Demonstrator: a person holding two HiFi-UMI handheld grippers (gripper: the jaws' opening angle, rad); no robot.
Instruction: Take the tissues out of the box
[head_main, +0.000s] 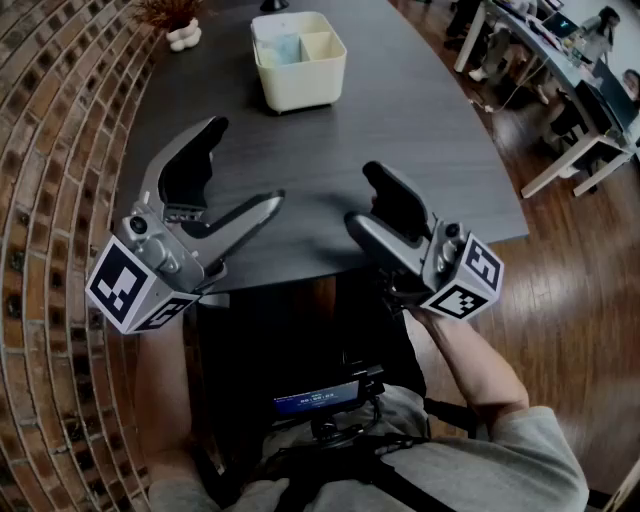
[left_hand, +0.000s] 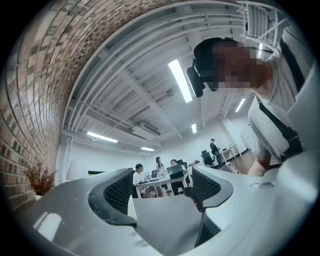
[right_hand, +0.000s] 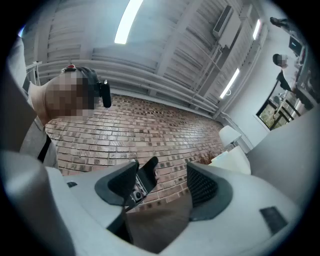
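A cream open-top box (head_main: 298, 60) stands at the far middle of the dark table (head_main: 420, 120); pale tissue-like contents show in its compartments. Both grippers hover over the table's near edge, well short of the box. My left gripper (head_main: 245, 163) is open wide and holds nothing. My right gripper (head_main: 362, 197) is open too, with nothing between its jaws. The left gripper view tilts upward, with the left gripper (left_hand: 162, 187) framing the ceiling and distant people. In the right gripper view the right gripper (right_hand: 162, 182) faces the brick wall, with the box (right_hand: 227, 160) at its right.
A curved brick wall (head_main: 60, 120) borders the table's left side. A small white vase with dried stems (head_main: 180, 25) stands at the far left corner. White desks with seated people (head_main: 570, 70) lie to the right over wooden floor. A small screen device (head_main: 320, 398) hangs at my waist.
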